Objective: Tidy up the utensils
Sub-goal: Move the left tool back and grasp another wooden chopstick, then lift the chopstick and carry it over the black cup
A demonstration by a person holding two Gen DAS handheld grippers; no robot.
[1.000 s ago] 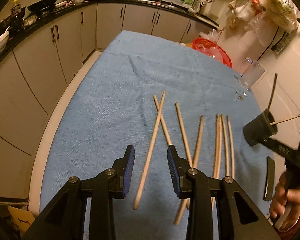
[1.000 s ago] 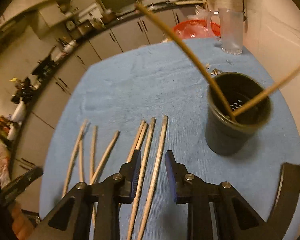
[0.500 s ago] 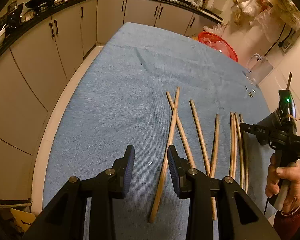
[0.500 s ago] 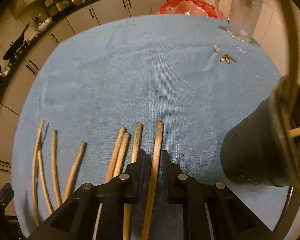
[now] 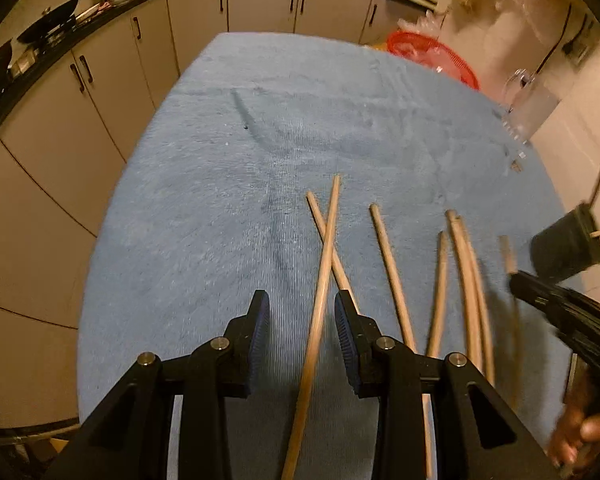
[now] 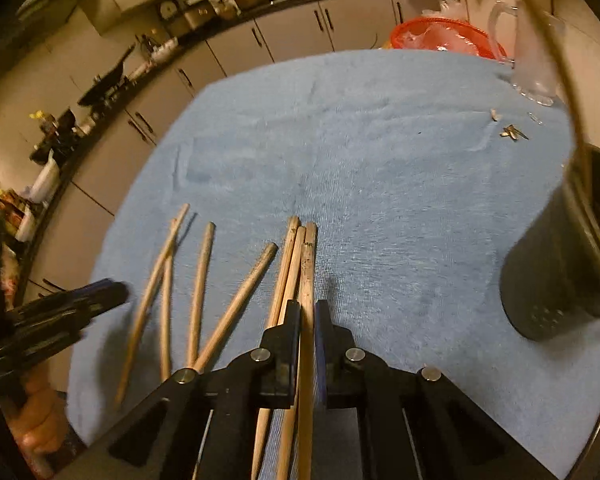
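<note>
Closest to me, the right tongs (image 6: 307, 320) are clamped tight on one wooden chopstick (image 6: 308, 280), the rightmost of a bunch of three lying on the blue towel (image 6: 380, 168) that covers the surface. The left tongs (image 5: 302, 320) sit partly open, straddling another chopstick (image 5: 320, 284) without the pads touching it. That stick crosses over a second one (image 5: 318, 216) in an X shape just past the fingertips.

More loose chopsticks are spread side by side on the towel between the two tongs, all pointing roughly away from the person. Off to the right stands a black utensil holder (image 6: 556, 268), upright, with a couple of sticks already leaning in it.

Further back on the surface's far right corner there's a clear glass mug (image 6: 536, 60) and a red mesh basket (image 6: 440, 36). Behind all that, beige kitchen cabinets (image 5: 260, 8) curve round under a dark counter with pans on it.
</note>
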